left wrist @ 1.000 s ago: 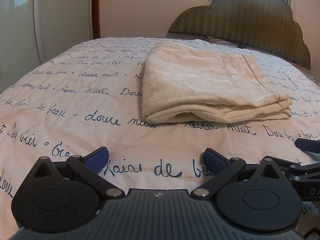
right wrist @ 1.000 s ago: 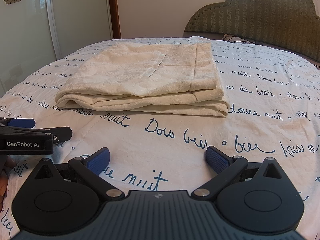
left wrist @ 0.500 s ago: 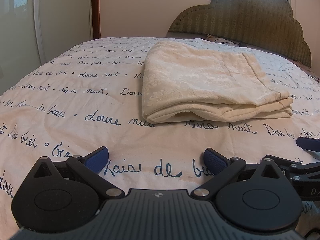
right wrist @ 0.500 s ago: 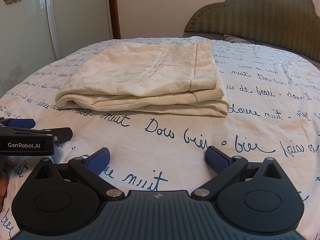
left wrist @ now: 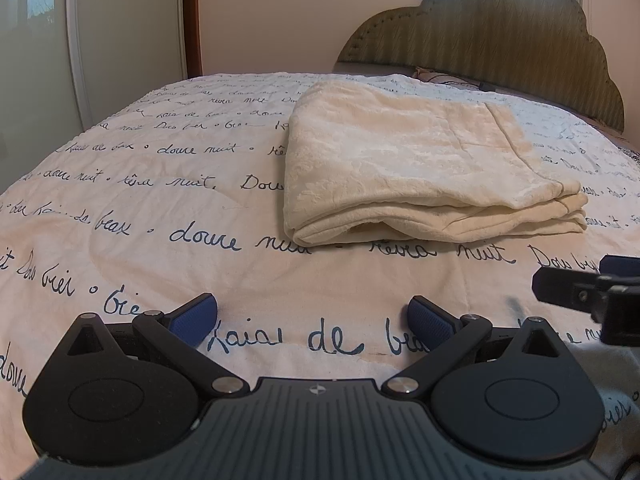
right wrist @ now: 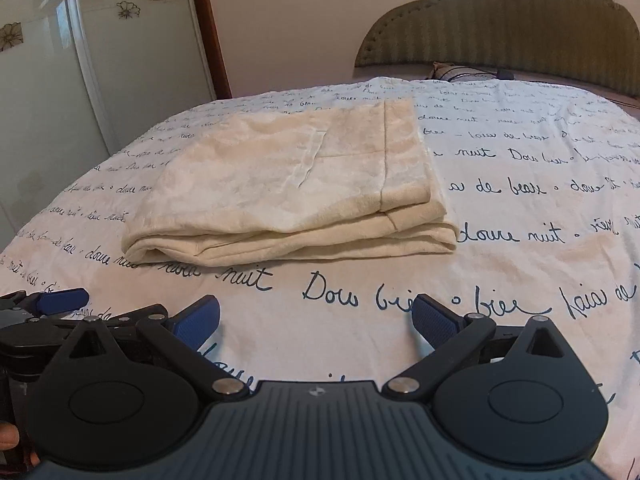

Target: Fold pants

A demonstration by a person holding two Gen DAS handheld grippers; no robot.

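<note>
The cream pants (left wrist: 416, 168) lie folded into a thick flat rectangle on the bed, also in the right wrist view (right wrist: 296, 188). My left gripper (left wrist: 314, 318) is open and empty, low over the bedspread, short of the fold's near edge. My right gripper (right wrist: 316, 318) is open and empty, also short of the pants. The right gripper shows at the right edge of the left wrist view (left wrist: 592, 292); the left gripper shows at the lower left of the right wrist view (right wrist: 44, 312).
The bedspread (left wrist: 160, 208) is white with blue handwriting. A green padded headboard (left wrist: 500, 48) stands behind the pants. A glass sliding door with flower stickers (right wrist: 80, 60) is at the left. A pillow (right wrist: 460, 72) lies by the headboard.
My right gripper has risen and drawn back, so the pants sit lower and farther in its view. In the left wrist view the right gripper has moved up. The pants have not moved.
</note>
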